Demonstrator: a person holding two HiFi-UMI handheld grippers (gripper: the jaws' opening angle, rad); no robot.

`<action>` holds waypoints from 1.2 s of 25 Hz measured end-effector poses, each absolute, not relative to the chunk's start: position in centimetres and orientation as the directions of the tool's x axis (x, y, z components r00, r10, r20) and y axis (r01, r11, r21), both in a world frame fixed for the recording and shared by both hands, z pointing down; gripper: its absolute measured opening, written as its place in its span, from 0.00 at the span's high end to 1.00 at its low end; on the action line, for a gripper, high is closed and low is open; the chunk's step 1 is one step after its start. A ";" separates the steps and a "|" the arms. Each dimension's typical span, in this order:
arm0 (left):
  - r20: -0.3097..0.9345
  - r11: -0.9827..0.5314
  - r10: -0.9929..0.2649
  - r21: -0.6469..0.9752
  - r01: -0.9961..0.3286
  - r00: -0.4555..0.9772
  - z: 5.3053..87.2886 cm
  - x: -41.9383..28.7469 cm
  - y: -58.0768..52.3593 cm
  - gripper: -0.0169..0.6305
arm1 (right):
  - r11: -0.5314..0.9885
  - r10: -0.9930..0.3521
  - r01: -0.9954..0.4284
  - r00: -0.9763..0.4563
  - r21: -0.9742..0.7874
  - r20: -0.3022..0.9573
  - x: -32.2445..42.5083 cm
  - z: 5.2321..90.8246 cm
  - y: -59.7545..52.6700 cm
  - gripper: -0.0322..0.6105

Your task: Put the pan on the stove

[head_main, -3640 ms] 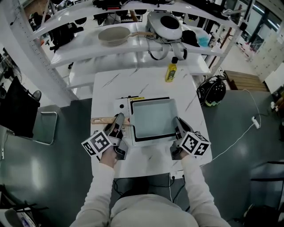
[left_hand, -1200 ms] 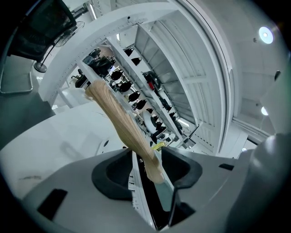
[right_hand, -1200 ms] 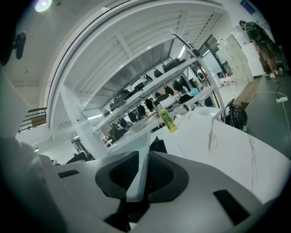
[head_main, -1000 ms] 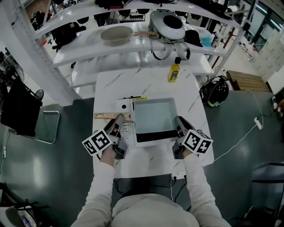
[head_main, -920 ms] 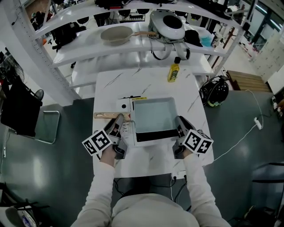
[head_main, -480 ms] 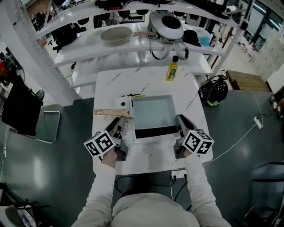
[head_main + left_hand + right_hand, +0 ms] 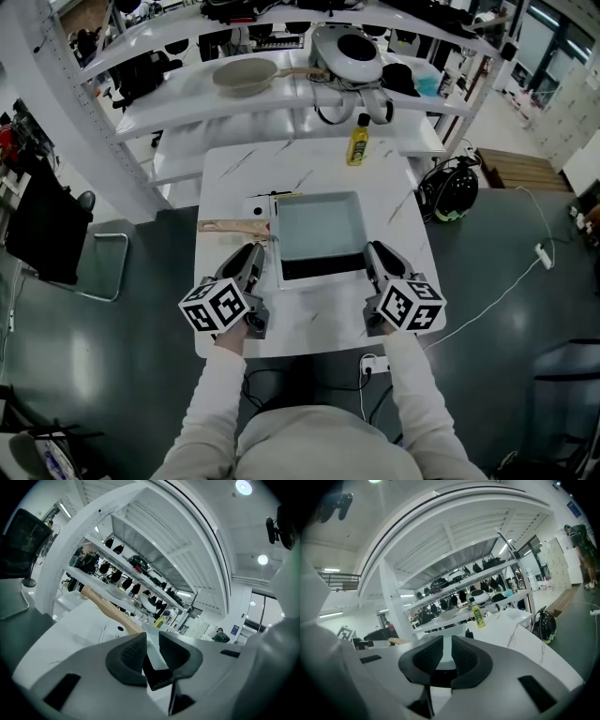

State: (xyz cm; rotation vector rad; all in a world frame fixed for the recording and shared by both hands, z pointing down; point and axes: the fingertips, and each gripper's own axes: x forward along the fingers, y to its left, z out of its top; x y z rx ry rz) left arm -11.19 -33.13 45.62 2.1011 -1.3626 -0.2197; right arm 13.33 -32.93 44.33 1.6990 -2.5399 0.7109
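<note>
A square pale blue-grey pan (image 7: 317, 223) with a wooden handle (image 7: 230, 227) pointing left rests on the black-topped stove (image 7: 319, 270) on the white marble table (image 7: 309, 323). My left gripper (image 7: 254, 251) hovers just off the pan's near left corner, below the handle. Its jaws have just been closing, and a narrow gap remains with nothing pressed between them. In the left gripper view (image 7: 152, 641) the pan (image 7: 151, 632) and handle (image 7: 110, 609) lie beyond the pads. My right gripper (image 7: 373, 251) stands off the near right corner, its pads (image 7: 461, 660) slightly apart and empty.
A yellow bottle (image 7: 356, 141) stands at the table's far edge. Behind it, white shelves hold a round pan (image 7: 246, 73) and a white appliance (image 7: 349, 52). A chair (image 7: 103, 272) is on the left. A dark helmet-like object (image 7: 450, 192) lies on the floor at right.
Both grippers have drawn back from the pan toward the person and risen a little. The left jaws have narrowed. The pan stays put on the stove.
</note>
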 end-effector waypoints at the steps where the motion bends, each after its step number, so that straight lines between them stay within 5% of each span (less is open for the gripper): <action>1: 0.189 -0.286 -0.870 0.561 -0.777 0.456 45.5 -11.0 -32.8 0.83 | 0.318 -0.874 -0.878 -0.418 -0.357 0.248 13.2 44.2 -32.6 0.83; 30: 0.234 -0.366 -0.866 0.307 -0.879 0.442 44.9 -6.5 -22.7 0.94 | 0.381 -0.874 -0.891 -0.434 -0.246 0.220 14.0 43.8 -21.2 0.91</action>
